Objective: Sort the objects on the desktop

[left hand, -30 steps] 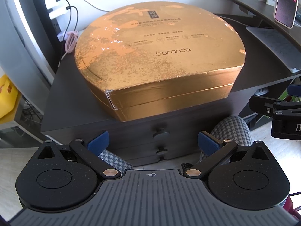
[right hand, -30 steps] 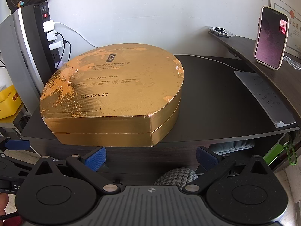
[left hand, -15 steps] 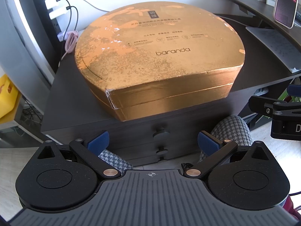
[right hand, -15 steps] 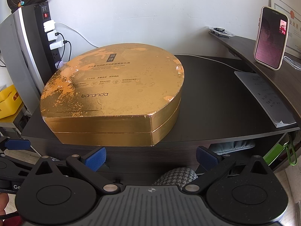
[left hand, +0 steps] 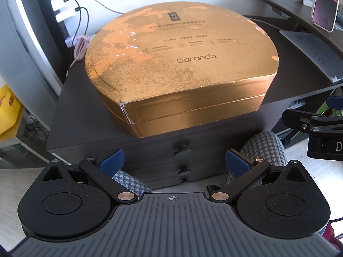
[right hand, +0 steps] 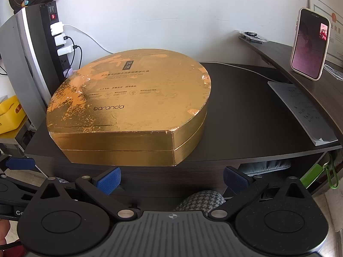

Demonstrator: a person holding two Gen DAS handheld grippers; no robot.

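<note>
**Both grippers idle short of the gold box; lid not yet taken**

Left side. The left gripper [left hand: 173, 162] hangs in front of and below the counter [left hand: 85, 115] edge, jaws wide apart and empty, its blue pads [left hand: 111, 162] level with the drawer knobs [left hand: 184, 151]. A power strip [right hand: 56, 40] with plugged chargers stands at the counter's left rear.

Centre. The gold box [left hand: 178, 64] sits on the dark counter, lid closed on its base, the seam visible round the side wall. It is D-shaped: a straight front wall faces the grippers, the curved back faces the wall. The printed "baranda" reads upright from the operator's side. Its long axis runs left to right, along the straight wall; the left front corner of the lid shows a split.

Right side. The right gripper [right hand: 171, 181] is likewise below the counter edge, jaws apart, nothing held. A sheet of paper [right hand: 304, 111] lies at the counter's right, well apart from the box; a phone [right hand: 309, 44] stands on the raised shelf beyond.

Assessment. The step in hand appears to be approaching the box to open or shift it. Recommended: raise both grippers to lid height, take the lid at opposite ends of the long axis above the seam, avoid the split corner, and lift evenly so the base does not drag.
</note>
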